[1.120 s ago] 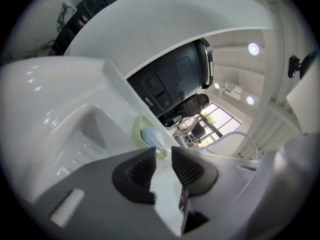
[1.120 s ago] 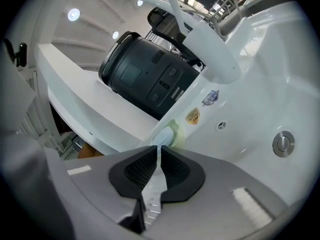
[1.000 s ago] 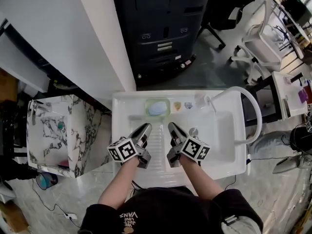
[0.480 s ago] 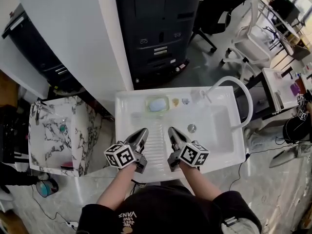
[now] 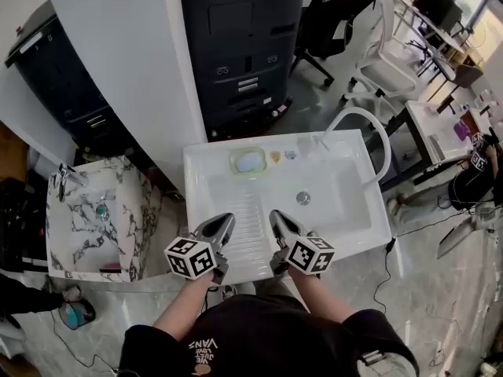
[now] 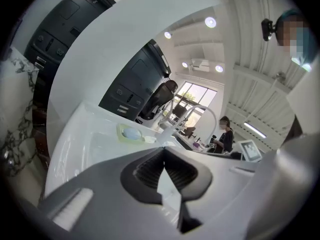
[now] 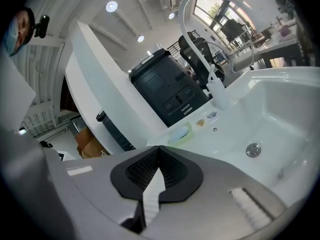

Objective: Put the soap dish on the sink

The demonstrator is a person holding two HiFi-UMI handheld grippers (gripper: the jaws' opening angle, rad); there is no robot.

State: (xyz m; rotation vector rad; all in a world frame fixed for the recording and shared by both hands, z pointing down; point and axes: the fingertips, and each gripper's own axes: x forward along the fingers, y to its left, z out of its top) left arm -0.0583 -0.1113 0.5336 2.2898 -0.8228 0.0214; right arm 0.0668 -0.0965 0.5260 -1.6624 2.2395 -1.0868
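Holds the left tool (image 5: 222,220) shut, jaws pressed flat together with nothing between them, over the ribbed drainboard (image 5: 250,210) at the 7 o'clock side of the white sink (image 5: 196,181). Holds the right tool (image 5: 277,217) just beside it toward 3 o'clock, likewise closed tight and empty. Points both toward 12 o'clock, marker cubes nearest the body. Grips the soap dish (image 5: 233,162) with neither tool. Has that pale green dish lying flat on the sink's back ledge at 11 o'clock, well apart from both tools, with a light blue soap bar (image 5: 250,162) in it. Shows two small flat items on the ledge just past the dish toward 3 o'clock, too small to identify. Shows the round metal drain (image 5: 302,198) in the basin at 1 o'clock from the right tool, and a white arched faucet (image 5: 357,111) rising at the sink's 1 o'clock corner. Shows a marble-patterned basin (image 5: 86,218) at 9 o'clock of the sink and a dark cabinet (image 5: 236,38) beyond it at 12 o'clock.
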